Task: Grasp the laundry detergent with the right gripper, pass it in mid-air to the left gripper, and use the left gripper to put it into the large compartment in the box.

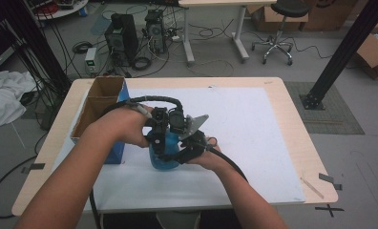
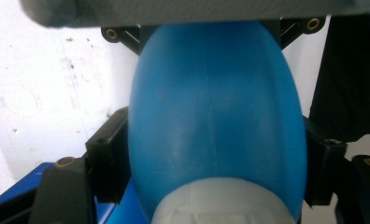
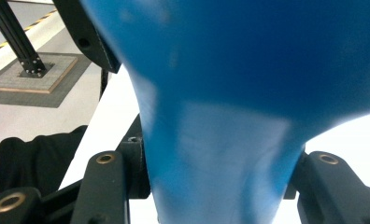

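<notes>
on table, blue bottle (image 1: 164,160), both grippers clamping

A pale wooden bench (image 1: 292,109) carries a white sheet (image 1: 254,133) over most of its top; an open cardboard box (image 1: 99,107) stands near its far-left corner.

The bottle (image 1: 164,155) is bright blue with a pale grey end, both tools (image 1: 165,125) (image 1: 192,143) are black, the box (image 1: 99,112) is brown and blue, and the worktop (image 1: 254,129) is white.

Blk grippers (image 1: 170,131) w/ brass screws, grey plate, blk cables.
</notes>
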Tool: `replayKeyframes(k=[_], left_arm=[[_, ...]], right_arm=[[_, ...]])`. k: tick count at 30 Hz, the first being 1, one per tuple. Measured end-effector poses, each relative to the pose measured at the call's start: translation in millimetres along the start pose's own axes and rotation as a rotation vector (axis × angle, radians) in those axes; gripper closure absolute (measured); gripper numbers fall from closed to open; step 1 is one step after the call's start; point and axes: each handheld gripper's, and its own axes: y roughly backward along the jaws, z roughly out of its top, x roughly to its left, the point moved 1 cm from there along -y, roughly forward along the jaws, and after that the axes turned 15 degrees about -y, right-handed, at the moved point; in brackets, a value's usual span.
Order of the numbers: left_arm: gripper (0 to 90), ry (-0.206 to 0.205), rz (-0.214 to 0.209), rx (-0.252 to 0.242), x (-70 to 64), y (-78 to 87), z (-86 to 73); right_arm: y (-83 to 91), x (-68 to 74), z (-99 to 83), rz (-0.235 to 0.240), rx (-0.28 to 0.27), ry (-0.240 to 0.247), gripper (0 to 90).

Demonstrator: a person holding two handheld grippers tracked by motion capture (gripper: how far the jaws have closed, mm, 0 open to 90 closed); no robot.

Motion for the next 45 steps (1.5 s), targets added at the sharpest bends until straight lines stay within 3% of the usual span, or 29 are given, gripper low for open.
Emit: replayKeyframes(k=[3,5,6,10,21,27,36,40,45], left_arm=[[33.7,-0.003,0.000,0.007,-0.9,0.4,0.5],[35.3,-0.002,0.009,0.007,-1.1,0.6,0.7],[35.4,0.000,0.007,0.008,-1.1,0.8,0.8],[36.4,0.008,0.008,0.005,-1.6,0.4,1.0],[38.1,0.041,0.014,-0.016,-1.1,-1.6,-2.6],[38.5,0.061,-0.011,0.007,0.2,2.0,-1.0],[38.7,0.071,-0.017,0.006,2.2,7.3,-1.6],[38.6,0.074,-0.026,0.031,3.3,5.9,-2.2],[38.6,0.084,-0.031,0.023,5.5,7.5,-6.6]], right_arm=[[-0.4,0.4,0.0,0.003,0.001,0.007,46.5],[0.8,3.6,-0.6,0.007,0.017,-0.034,46.5],[0.1,2.3,-0.2,0.005,0.011,-0.014,46.5],[-0.7,2.3,0.2,0.007,0.005,-0.010,46.5],[-3.0,2.7,0.4,-0.004,0.015,-0.020,46.6],[-3.4,3.4,1.4,0.019,0.005,-0.029,45.3],[-0.2,4.0,3.4,0.010,-0.013,-0.024,42.0],[5.6,4.8,3.8,0.012,-0.027,-0.034,34.0],[10.3,3.6,3.5,0.008,-0.026,-0.033,26.1]])
